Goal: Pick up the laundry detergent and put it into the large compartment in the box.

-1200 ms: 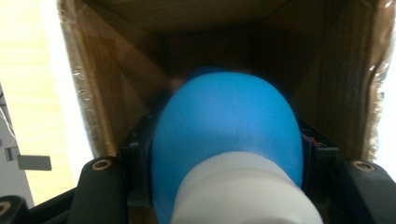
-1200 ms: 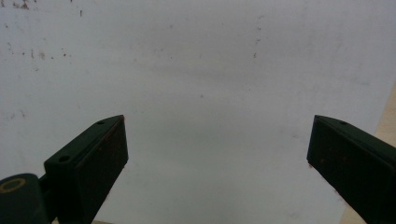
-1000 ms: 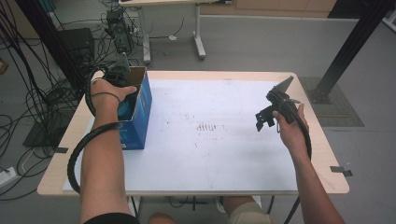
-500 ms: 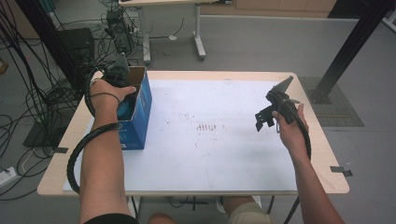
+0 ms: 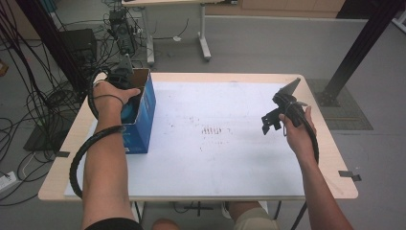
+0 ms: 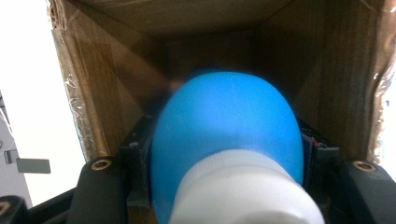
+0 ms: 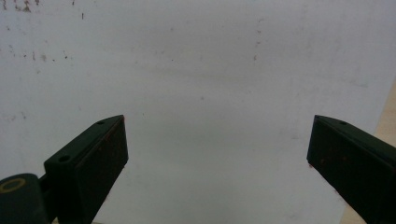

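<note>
A pale wooden surface (image 5: 335,158) with a white sheet (image 5: 225,143) spread over most of it stands on a grey floor (image 5: 268,48) under even, soft light. At ten to eleven o'clock black cables (image 5: 28,96) hang and coil over the floor beside a dark box (image 5: 79,45), with a white power strip (image 5: 7,181) at eight o'clock. At twelve o'clock stand the white legs of a second table (image 5: 203,33), at one to two o'clock a black post (image 5: 361,48) slants down to a base plate on a dark mat (image 5: 352,112), and small grey tape tabs (image 5: 349,175) mark the surface's edges.
</note>
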{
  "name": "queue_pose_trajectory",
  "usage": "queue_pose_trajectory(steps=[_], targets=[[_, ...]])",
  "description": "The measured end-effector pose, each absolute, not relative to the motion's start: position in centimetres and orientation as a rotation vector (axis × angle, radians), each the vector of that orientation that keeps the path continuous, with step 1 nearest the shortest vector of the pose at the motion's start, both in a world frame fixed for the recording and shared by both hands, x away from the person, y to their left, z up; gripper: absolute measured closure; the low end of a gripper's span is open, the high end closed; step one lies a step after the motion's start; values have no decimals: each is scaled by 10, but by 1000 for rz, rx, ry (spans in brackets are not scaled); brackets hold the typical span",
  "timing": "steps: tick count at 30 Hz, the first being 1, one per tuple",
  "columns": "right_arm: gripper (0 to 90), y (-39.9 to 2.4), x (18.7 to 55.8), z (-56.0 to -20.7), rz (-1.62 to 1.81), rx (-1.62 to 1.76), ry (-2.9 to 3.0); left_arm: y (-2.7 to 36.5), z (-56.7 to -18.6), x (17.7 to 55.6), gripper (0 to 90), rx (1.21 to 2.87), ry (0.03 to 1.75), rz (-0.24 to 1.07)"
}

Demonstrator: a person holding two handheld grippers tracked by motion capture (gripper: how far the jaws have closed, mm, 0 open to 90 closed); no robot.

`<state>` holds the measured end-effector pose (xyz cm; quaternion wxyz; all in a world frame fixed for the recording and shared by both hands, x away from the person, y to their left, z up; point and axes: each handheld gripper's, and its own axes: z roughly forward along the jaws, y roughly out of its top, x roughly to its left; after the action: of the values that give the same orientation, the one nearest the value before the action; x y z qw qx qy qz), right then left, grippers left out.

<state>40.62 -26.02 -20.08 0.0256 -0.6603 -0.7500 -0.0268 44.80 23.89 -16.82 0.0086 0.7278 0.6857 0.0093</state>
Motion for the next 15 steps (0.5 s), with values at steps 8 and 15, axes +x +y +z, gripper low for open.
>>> queue_pose_trajectory(steps=[8,15], targets=[[53,-260,406,-201,-85,-2040,-2319,238,-168,448,374,2275,2140,35],[53,-260,406,-201,-87,-2038,-2318,239,-168,448,374,2275,2139,33]])
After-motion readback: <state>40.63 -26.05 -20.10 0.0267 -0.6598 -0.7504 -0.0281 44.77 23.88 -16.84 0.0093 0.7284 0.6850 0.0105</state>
